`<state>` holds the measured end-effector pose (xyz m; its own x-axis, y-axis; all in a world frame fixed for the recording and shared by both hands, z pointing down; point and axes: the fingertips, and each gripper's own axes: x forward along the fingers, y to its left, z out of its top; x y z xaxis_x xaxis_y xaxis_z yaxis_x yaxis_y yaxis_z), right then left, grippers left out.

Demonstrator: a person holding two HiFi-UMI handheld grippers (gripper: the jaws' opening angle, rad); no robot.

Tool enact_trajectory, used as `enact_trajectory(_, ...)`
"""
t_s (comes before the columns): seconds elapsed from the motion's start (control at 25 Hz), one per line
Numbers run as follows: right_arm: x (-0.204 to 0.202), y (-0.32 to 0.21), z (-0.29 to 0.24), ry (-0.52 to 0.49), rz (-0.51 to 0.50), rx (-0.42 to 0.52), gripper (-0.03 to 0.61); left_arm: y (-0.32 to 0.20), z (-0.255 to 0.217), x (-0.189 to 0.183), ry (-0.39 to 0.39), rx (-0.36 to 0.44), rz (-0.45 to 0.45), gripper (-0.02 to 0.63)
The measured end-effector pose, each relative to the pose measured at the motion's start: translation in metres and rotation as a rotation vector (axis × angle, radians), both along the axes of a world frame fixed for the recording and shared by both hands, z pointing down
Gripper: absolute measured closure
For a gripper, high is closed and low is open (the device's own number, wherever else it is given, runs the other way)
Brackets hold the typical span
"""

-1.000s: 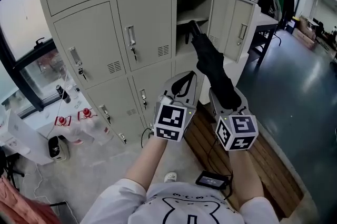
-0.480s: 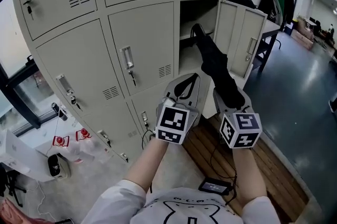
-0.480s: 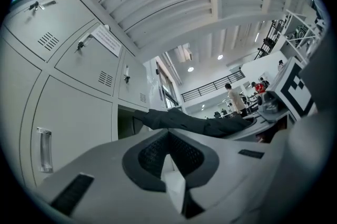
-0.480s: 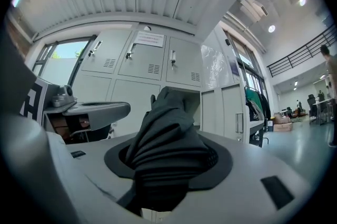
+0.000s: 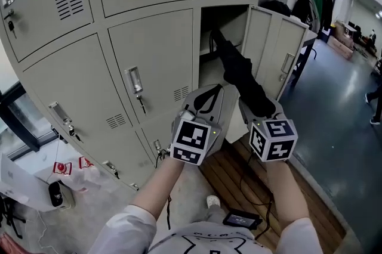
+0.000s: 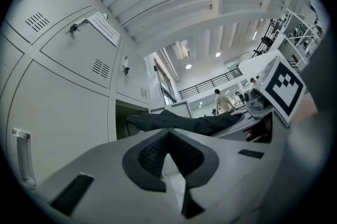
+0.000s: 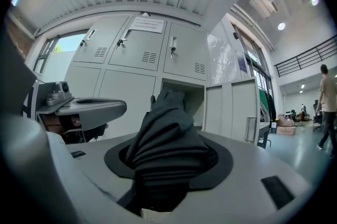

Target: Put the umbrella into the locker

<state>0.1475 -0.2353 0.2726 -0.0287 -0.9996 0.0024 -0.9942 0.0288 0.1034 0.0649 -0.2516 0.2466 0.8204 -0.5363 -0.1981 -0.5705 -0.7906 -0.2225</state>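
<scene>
A folded black umbrella [image 5: 240, 73] slants up from my right gripper [image 5: 260, 107], which is shut on its lower end. Its far tip lies at the mouth of the open locker [image 5: 225, 21], whose door [image 5: 272, 47] swings out to the right. In the right gripper view the umbrella [image 7: 164, 136] fills the space between the jaws and points at the open locker [image 7: 183, 92]. My left gripper [image 5: 220, 89] hovers just left of the umbrella, shut and holding nothing. In the left gripper view the umbrella [image 6: 181, 122] lies across above its closed fingertips.
Closed grey locker doors with handles and keys [image 5: 136, 87] fill the left. A wooden slatted platform [image 5: 236, 178] and a black device [image 5: 241, 220] lie on the floor below. A small white appliance [image 5: 55, 194] sits at lower left. A person [image 5: 376, 105] walks at far right.
Both grippers have moved closer to the lockers, side by side. The umbrella's tip has come up to the mouth of the open compartment. The grip is unchanged.
</scene>
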Motion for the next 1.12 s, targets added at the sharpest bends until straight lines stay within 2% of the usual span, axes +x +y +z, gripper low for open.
enact_trajectory(0.16, 0.019, -0.039, -0.018, 0.03, -0.038, -0.005, 0.345, -0.029, -0.002, 0.017, -0.029, 0.022, -0.021, 0.607)
enact_trajectory(0.72, 0.077, -0.176, -0.038, 0.044, -0.216, -0.098, 0.344, -0.143, -0.016, 0.083, 0.005, -0.001, -0.151, 0.607)
enact_trajectory(1.0, 0.081, -0.237, -0.042, 0.034, -0.322, -0.155, 0.344, -0.172, -0.015, 0.092, 0.032, -0.014, -0.227, 0.607)
enact_trajectory(1.12, 0.075, -0.26, -0.044, 0.019, -0.366, -0.169, 0.344, -0.183, -0.01, 0.09, 0.021, -0.016, -0.254, 0.607)
